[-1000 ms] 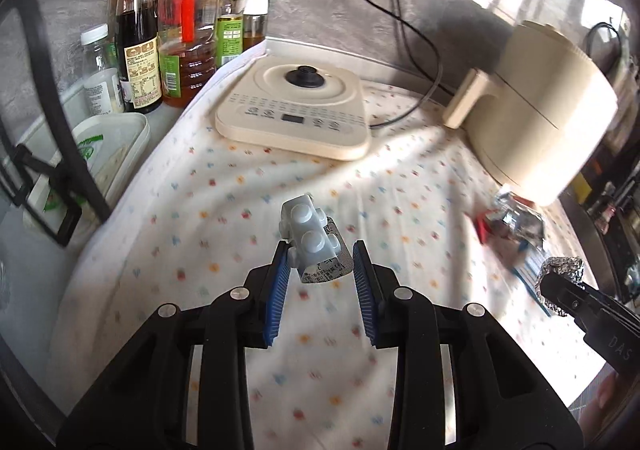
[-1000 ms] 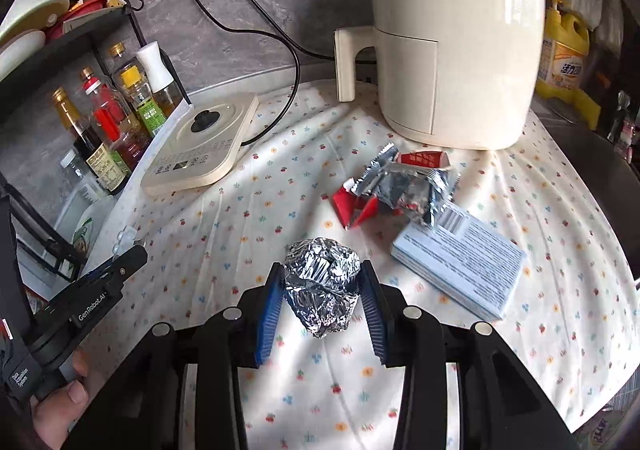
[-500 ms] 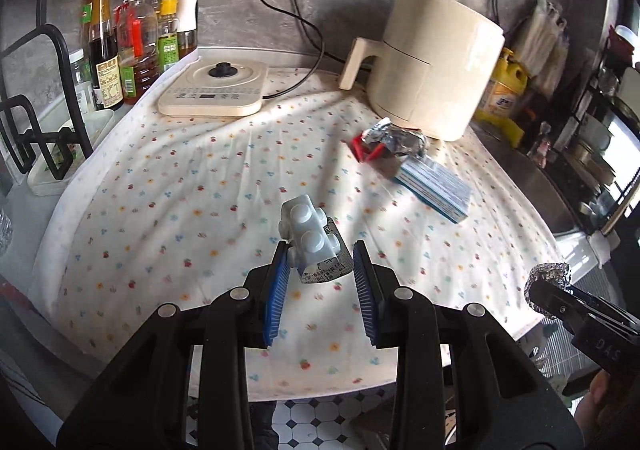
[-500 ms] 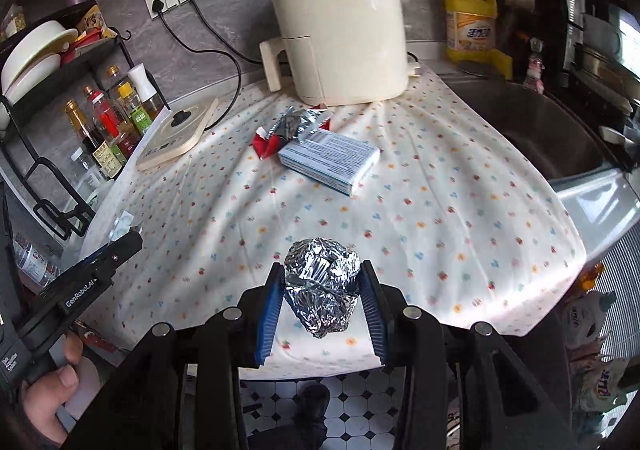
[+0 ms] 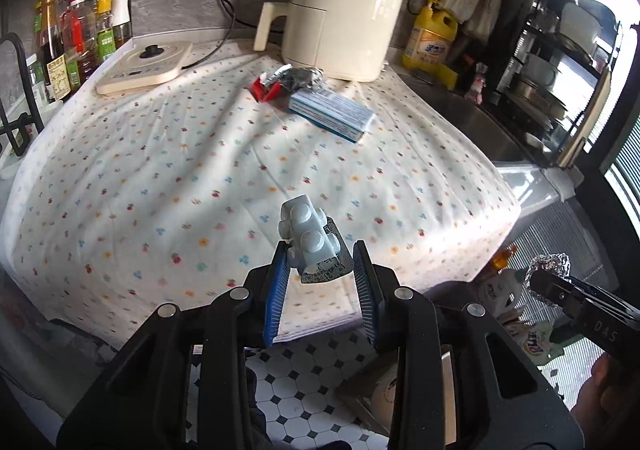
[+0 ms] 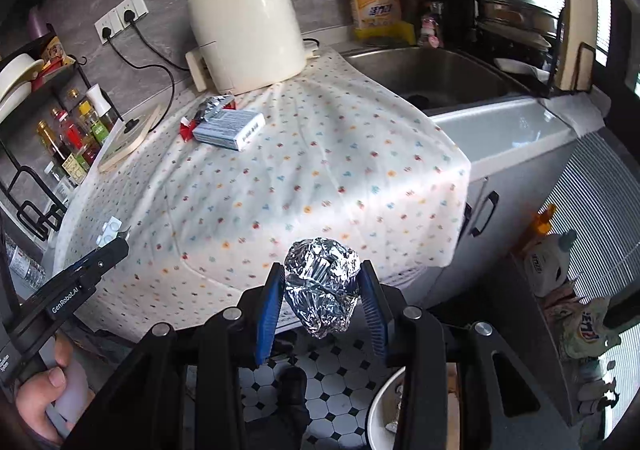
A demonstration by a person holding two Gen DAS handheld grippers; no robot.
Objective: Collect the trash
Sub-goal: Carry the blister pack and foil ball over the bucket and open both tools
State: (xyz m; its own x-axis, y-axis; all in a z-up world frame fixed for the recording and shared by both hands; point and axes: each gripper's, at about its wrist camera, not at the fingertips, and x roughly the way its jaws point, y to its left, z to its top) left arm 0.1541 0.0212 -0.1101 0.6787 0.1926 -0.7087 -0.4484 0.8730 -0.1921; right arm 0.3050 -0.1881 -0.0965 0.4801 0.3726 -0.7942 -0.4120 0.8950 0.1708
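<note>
Right gripper (image 6: 320,290) clamps a crumpled foil ball (image 6: 322,284) between its blue pads, held out over the tiled floor just above a white bin (image 6: 390,414), presumably for dropping. Left gripper (image 5: 318,270) likewise grips an empty blister pack (image 5: 312,246), off the counter's edge. On the tablecloth (image 5: 200,170), a foil wrapper (image 5: 288,80) and a blue-white box (image 5: 332,114) await collection beside the air fryer (image 5: 340,14).

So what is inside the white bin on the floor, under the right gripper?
In the right wrist view, the white bin holds at least one crumpled foil piece. The right gripper, holding a foil ball, covers most of the bin, so any other contents cannot be seen.
</note>
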